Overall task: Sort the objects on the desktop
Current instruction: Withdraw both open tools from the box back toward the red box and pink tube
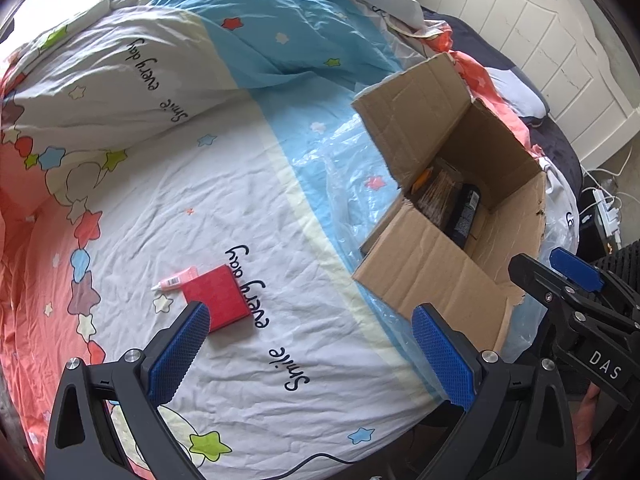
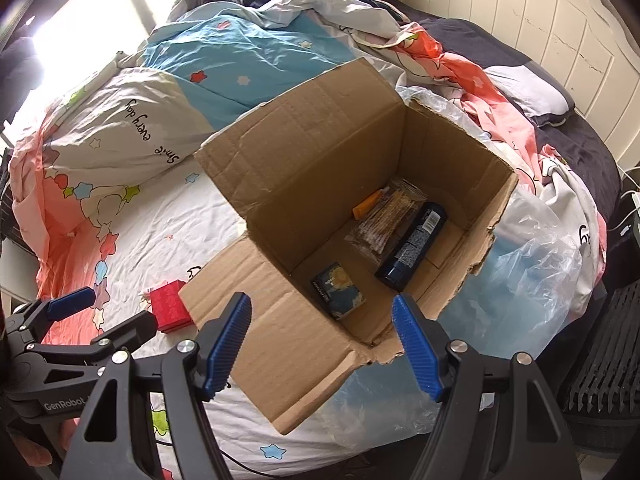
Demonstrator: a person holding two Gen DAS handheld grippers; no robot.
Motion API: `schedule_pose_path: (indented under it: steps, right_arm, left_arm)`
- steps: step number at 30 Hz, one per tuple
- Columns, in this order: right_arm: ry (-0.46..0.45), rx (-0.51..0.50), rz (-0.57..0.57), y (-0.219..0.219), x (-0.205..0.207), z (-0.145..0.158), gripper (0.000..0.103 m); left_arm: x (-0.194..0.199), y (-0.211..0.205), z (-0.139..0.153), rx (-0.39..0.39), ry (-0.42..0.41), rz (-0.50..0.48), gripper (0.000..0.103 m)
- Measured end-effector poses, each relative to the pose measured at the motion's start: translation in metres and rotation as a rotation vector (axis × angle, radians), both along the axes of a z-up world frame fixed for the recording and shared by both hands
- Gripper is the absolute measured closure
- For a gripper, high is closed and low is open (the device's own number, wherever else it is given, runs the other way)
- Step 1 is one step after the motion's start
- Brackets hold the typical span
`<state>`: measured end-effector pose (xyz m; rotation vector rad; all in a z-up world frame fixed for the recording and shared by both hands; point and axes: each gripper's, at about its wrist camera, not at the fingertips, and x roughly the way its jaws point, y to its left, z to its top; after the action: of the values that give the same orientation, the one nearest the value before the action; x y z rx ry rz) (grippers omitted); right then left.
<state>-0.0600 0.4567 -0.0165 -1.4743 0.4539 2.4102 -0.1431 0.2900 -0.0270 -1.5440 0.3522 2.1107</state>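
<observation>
A red box (image 1: pixel 218 298) lies on the bed sheet with a small pink tube (image 1: pixel 178 279) touching its far left side. My left gripper (image 1: pixel 312 354) is open and empty, just short of the red box. An open cardboard box (image 2: pixel 320 168) stands to the right; it holds a dark bottle (image 2: pixel 412 246), a small blue-and-yellow box (image 2: pixel 338 290), a clear packet of sticks (image 2: pixel 390 216) and an orange tube (image 2: pixel 366 204). My right gripper (image 2: pixel 322 344) is open and empty above the box's near flap. The red box also shows in the right wrist view (image 2: pixel 170 310).
The patterned quilt (image 1: pixel 168 92) is bunched up at the back. A clear plastic bag (image 2: pixel 532 276) lies under and to the right of the cardboard box. A white headboard (image 2: pixel 540 20) stands at the far right. A black crate (image 2: pixel 604 364) sits at the right edge.
</observation>
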Motion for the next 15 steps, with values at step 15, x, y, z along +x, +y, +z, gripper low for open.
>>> schedule_pose_path:
  steps: [15]
  right_arm:
    - [0.016,0.021,0.077,-0.038,-0.011,0.002,0.034]
  left_arm:
    - [-0.001,-0.065,-0.027,-0.039,-0.036,0.098,0.0]
